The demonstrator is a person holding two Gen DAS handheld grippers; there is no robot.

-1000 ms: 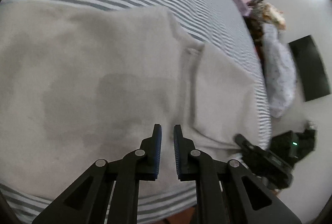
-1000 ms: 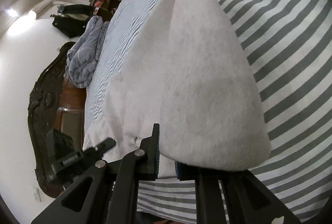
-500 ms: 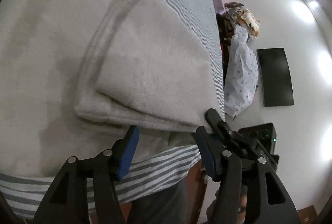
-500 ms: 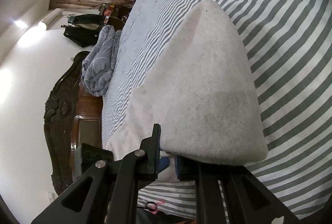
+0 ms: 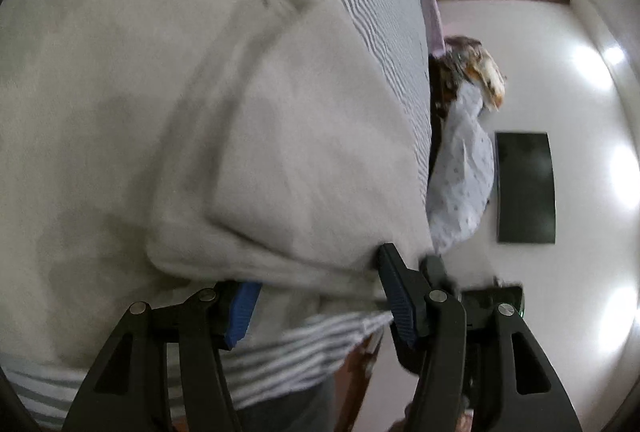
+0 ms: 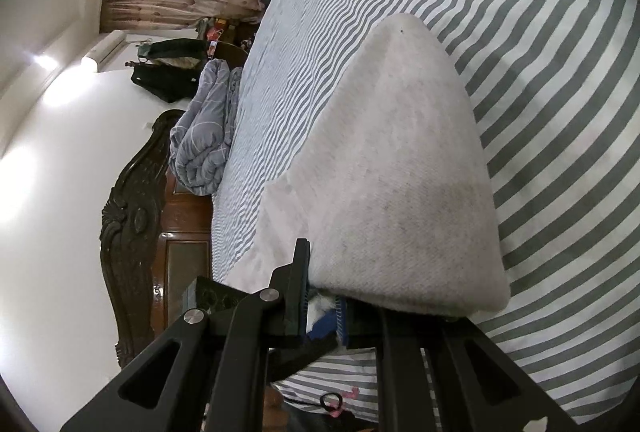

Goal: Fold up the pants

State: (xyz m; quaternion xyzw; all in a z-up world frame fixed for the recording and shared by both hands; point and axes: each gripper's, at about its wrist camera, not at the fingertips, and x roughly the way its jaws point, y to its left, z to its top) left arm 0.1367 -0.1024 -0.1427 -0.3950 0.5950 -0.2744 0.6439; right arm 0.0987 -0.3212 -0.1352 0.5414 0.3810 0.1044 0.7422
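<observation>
The cream pants [image 5: 120, 112] lie spread over the striped bed [image 5: 360, 4], with one part folded over on top [image 5: 304, 160]. My left gripper [image 5: 320, 306] is at the near edge of that fold. Its jaws stand wide apart with the thick folded edge between and above them, and the blue pads [image 5: 240, 312] do not press on it. In the right wrist view a raised fold of the pants [image 6: 400, 172] rises in a peak over the sheet. My right gripper [image 6: 322, 312] is shut on its near edge, with white cloth pinched between the pads.
The grey-and-white striped sheet [image 6: 560, 72] runs far and right. A dark carved wooden bed end [image 6: 132, 216], a grey-blue blanket [image 6: 204, 136] and a black bag [image 6: 168, 80] lie left. A dotted pale cloth [image 5: 464, 168] and a black wall screen [image 5: 524, 188] are beyond the bed's side.
My left gripper has opened from shut, rolled, and moved down to the folded edge near the bed's side. The right gripper keeps its grip and has lifted the fold slightly.
</observation>
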